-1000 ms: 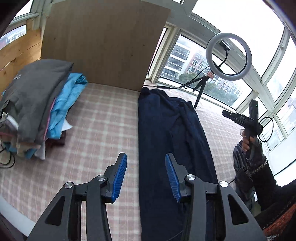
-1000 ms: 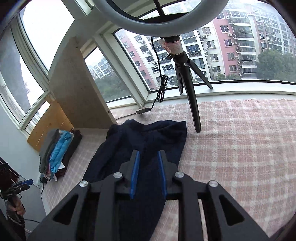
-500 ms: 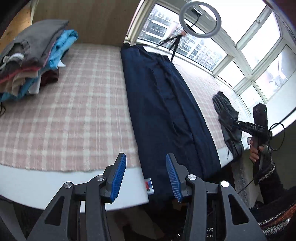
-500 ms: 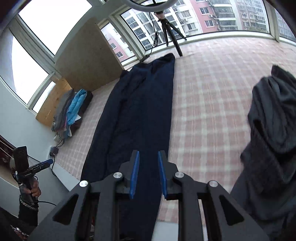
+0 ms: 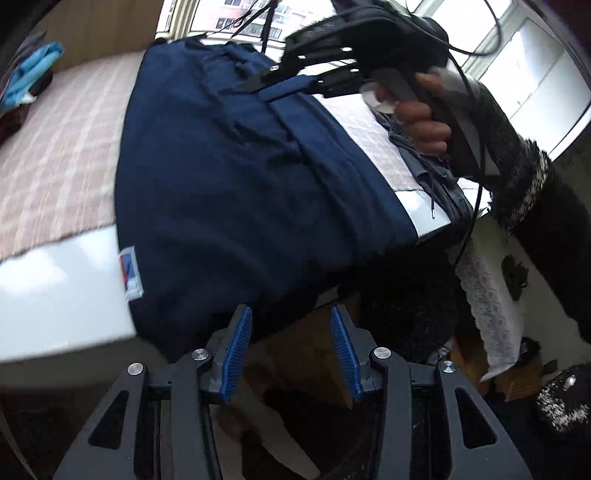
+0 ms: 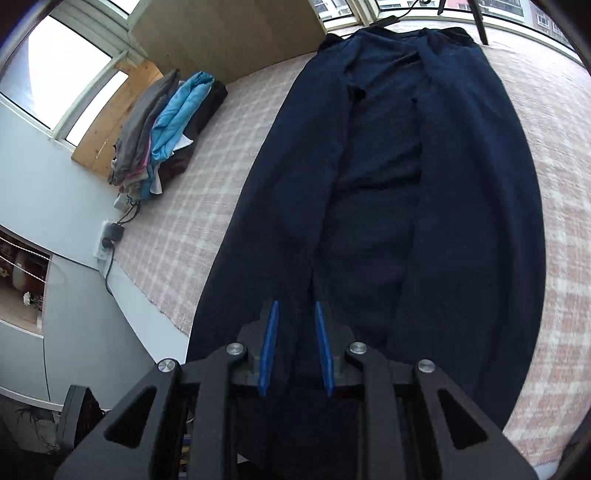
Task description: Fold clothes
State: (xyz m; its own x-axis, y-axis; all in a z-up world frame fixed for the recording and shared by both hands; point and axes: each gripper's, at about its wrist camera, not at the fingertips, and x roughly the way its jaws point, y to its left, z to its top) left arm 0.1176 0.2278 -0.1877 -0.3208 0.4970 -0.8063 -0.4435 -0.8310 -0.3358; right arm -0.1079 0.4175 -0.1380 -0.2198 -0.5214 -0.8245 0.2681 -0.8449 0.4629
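Note:
A long navy garment lies stretched along the pink checked table cover, its near end hanging over the white table edge. A small red, white and blue label shows at that end. My left gripper is open and empty, just below the hanging hem. My right gripper hovers over the near end of the garment, jaws a narrow gap apart with nothing between them. It also shows in the left wrist view, held in a hand above the cloth.
A stack of folded clothes, grey and light blue on top, sits at the far left of the table. A dark grey garment lies at the right table edge. A wooden board and windows stand behind. A wall socket is at left.
Both grippers have pulled back from the far end to the near table edge. The left one has dropped below the edge; the right one has moved in over the garment's near end.

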